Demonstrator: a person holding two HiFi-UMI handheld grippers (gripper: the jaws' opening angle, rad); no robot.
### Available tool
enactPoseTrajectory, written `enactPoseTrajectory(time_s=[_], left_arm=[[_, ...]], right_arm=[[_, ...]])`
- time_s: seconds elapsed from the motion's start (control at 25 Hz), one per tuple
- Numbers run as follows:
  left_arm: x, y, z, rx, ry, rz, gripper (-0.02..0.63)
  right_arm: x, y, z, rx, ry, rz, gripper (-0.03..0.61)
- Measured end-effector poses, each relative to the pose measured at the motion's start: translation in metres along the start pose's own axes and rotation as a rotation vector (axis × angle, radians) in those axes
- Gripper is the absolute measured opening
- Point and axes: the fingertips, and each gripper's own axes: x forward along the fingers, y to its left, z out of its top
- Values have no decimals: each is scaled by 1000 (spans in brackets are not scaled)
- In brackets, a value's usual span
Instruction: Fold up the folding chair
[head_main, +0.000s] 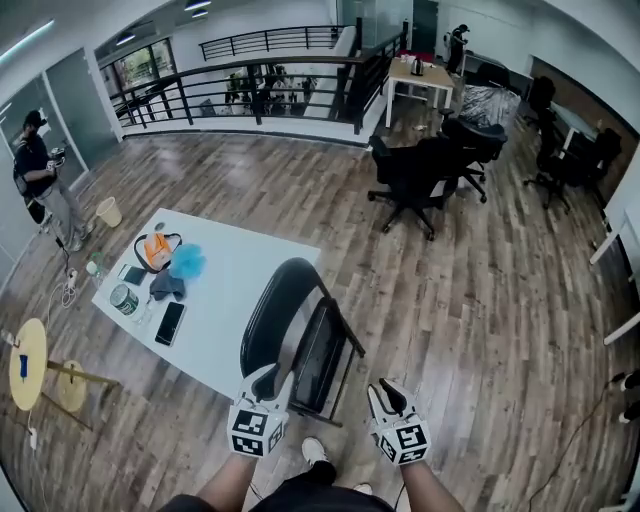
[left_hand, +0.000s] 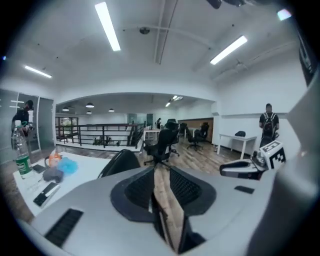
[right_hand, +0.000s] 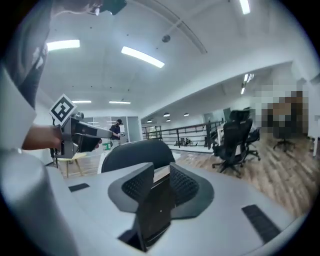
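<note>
The black folding chair (head_main: 300, 335) stands at the near corner of the white table (head_main: 250, 262), its curved backrest (head_main: 268, 305) towards the table. My left gripper (head_main: 262, 380) hovers just in front of the backrest's lower edge without touching it; its jaws stand slightly apart with only floor showing between them (left_hand: 161, 167). The backrest (left_hand: 119, 161) lies beyond and to the left. My right gripper (head_main: 388, 398) floats to the right of the chair, jaws a little apart and empty (right_hand: 161, 172), pointing at the backrest (right_hand: 137, 152).
On the table lie a phone (head_main: 170, 322), a blue cloth (head_main: 187, 262), an orange bag (head_main: 157, 250) and a tin (head_main: 124, 299). Black office chairs (head_main: 420, 170) stand further back. A person (head_main: 40, 175) is at far left, a yellow stool (head_main: 28, 365) nearby.
</note>
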Motion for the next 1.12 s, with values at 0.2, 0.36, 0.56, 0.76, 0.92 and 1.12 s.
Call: enactPoseTrajectory(time_s=[0.2,0.36,0.56,0.76,0.92,1.12], left_arm=[[-7,-107,36,-22,-174,-122,6],[-21,-179,38,-15,-209,-205,5],[-38,-224,34,-34,-253,-204,5],[-56,-263,35,-61,-271,-202,5],[-68,-279,19,-70,-243,-216,5],[-82,-294,15,-44,-238,-227,5]], right_arm=[[-112,-47,47,-143,-104,-277,15],[-181,-63,61,-179,-134,-411,14],[-230,-69,59,-151,-164,-477,14],[-271,-70,64,-151,-196,-508,14],[-294,-63,60,-150,-204,-521,14],[-315,-47,66,-136,-252,-489,14]])
